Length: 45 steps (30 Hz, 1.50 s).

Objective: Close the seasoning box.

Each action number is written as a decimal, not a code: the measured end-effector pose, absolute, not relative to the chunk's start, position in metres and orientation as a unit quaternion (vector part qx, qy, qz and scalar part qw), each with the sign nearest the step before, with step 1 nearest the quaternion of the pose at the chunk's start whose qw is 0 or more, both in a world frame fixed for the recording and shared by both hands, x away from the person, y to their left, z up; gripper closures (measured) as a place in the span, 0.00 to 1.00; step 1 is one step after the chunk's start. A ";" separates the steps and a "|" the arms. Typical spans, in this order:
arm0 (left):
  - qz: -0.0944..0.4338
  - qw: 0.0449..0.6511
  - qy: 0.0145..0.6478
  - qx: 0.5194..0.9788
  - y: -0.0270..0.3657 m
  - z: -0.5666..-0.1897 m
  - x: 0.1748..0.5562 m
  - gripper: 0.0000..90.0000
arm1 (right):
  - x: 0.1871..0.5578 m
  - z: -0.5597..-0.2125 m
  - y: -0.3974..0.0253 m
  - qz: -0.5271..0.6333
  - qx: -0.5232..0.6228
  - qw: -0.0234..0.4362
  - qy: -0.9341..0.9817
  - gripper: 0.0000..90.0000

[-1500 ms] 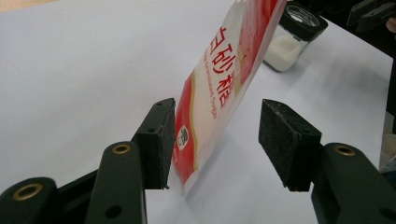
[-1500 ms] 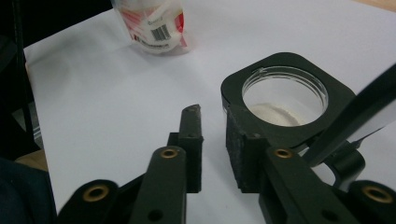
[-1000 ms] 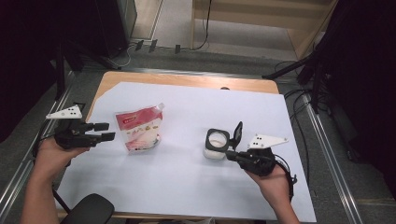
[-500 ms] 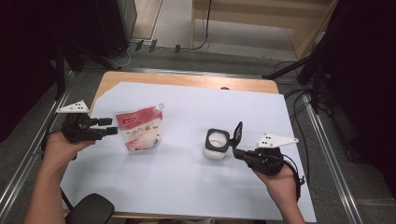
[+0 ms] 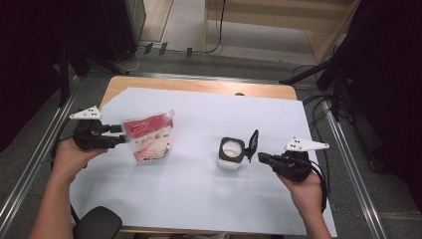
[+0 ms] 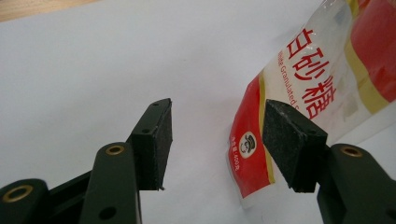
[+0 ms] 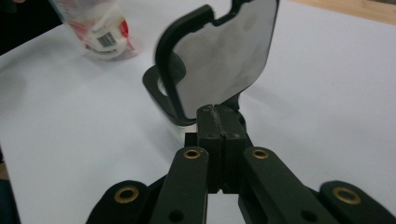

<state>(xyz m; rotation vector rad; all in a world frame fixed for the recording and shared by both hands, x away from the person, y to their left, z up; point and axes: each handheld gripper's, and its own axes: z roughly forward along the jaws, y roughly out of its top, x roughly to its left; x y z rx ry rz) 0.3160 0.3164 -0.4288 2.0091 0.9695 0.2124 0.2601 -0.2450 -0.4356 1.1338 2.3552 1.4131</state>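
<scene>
The left tongs (image 5: 118,135) gape wide, empty, at the near corner of the sugar bag (image 5: 148,139), left of centre, leaning up-right. The right tongs (image 5: 262,158), pinched shut, sit beside the jar's (image 5: 231,155) raised lid (image 5: 253,144).

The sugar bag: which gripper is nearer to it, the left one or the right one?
Left. The left gripper is open right at the edge of the sugar bag; the right gripper, shut, is far across the table, beside the open-lidded container.
</scene>
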 end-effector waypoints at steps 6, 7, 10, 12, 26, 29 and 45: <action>0.092 0.435 0.384 0.810 0.315 -0.429 0.316 0.49 | 0.275 -0.440 -0.244 0.476 0.405 0.085 0.776 1.00; 0.090 0.435 0.385 0.809 0.315 -0.429 0.317 0.49 | 0.277 -0.439 -0.244 0.479 0.407 0.082 0.774 1.00; 0.087 0.431 0.384 0.812 0.315 -0.429 0.317 0.49 | 0.284 -0.437 -0.242 0.482 0.409 0.086 0.770 1.00; 0.088 0.432 0.385 0.811 0.315 -0.430 0.317 0.49 | 0.288 -0.436 -0.240 0.479 0.408 0.088 0.772 1.00; 0.088 0.433 0.389 0.808 0.316 -0.429 0.316 0.48 | 0.299 -0.428 -0.231 0.466 0.406 0.095 0.780 1.00; 0.090 0.432 0.390 0.808 0.315 -0.429 0.315 0.48 | 0.300 -0.426 -0.228 0.466 0.403 0.096 0.781 1.00; 0.090 0.430 0.389 0.810 0.316 -0.430 0.315 0.49 | 0.295 -0.421 -0.218 0.479 0.391 0.106 0.779 1.00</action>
